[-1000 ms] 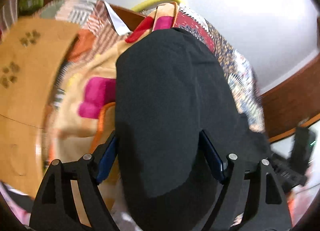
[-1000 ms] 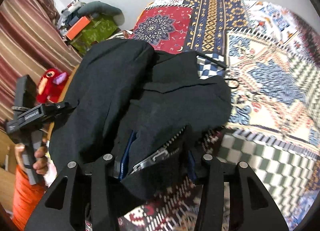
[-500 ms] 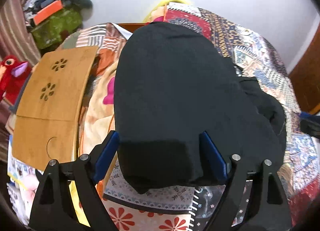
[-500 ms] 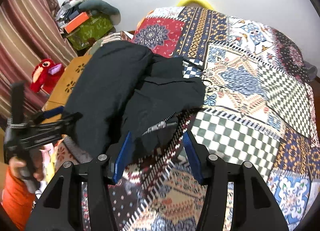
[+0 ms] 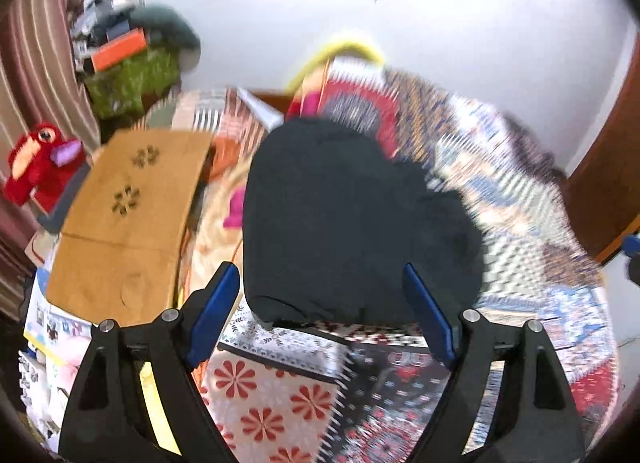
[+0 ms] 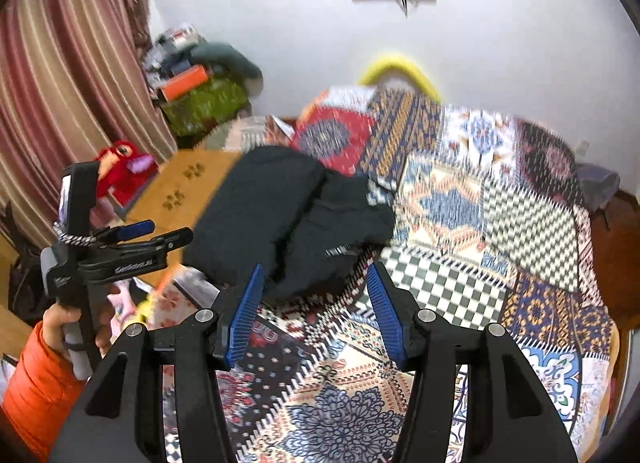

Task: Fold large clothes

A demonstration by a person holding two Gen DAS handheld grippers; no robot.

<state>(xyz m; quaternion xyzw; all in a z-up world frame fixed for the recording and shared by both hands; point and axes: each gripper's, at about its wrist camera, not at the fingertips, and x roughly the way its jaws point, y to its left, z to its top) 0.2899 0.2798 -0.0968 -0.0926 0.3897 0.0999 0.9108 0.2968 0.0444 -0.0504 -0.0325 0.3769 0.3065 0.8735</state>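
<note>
Both grippers lifted off the black garment (image 5: pixel 352 223); right view shows its zipper.

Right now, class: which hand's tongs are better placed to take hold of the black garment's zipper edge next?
Right. The right tongs hang open just short of the zipper on the black garment; the left tongs face its plain folded edge.

Matt black cloth garment (image 6: pixel 288 215) lies on a woven patterned bedspread (image 6: pixel 460 263); at nine o'clock, smooth wooden board (image 5: pixel 128 219); plush red toy (image 5: pixel 36 163) beyond.
</note>
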